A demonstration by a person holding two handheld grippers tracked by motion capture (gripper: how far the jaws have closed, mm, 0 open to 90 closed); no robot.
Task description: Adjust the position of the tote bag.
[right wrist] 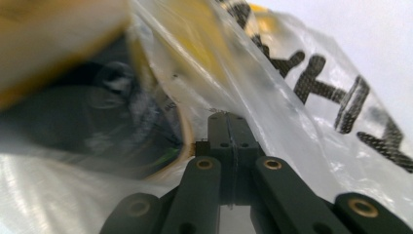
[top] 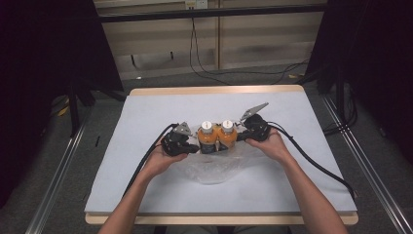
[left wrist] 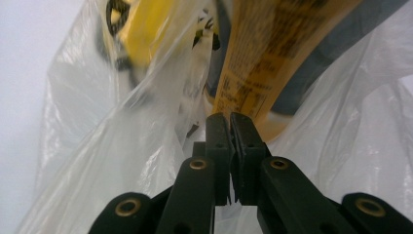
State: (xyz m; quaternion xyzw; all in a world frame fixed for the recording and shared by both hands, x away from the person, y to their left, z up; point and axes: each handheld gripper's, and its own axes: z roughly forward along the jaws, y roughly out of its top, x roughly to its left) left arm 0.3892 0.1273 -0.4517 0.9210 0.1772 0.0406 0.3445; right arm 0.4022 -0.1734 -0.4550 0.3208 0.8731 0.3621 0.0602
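Note:
Two orange bottles with white caps, one on the left [top: 207, 137] and one on the right [top: 227, 135], stand side by side inside a clear plastic bag [top: 214, 168] at the middle of the table. My left gripper [top: 195, 146] is at the bag's left edge, my right gripper [top: 239, 137] at its right edge. In the left gripper view the jaws [left wrist: 230, 119] are shut, pinching the bag's film [left wrist: 122, 146] just below a bottle's label [left wrist: 263, 58]. In the right gripper view the jaws [right wrist: 228, 119] are shut on the film [right wrist: 292, 97], which carries black print, with a blurred bottle [right wrist: 48, 29] close by.
A pale sheet [top: 146, 117] covers the wooden table, whose edge [top: 219, 90] shows at the far side. Black cables [top: 316, 163] trail from both grippers across the sheet. Floor cables [top: 234, 73] and metal rails [top: 58, 170] lie around the table.

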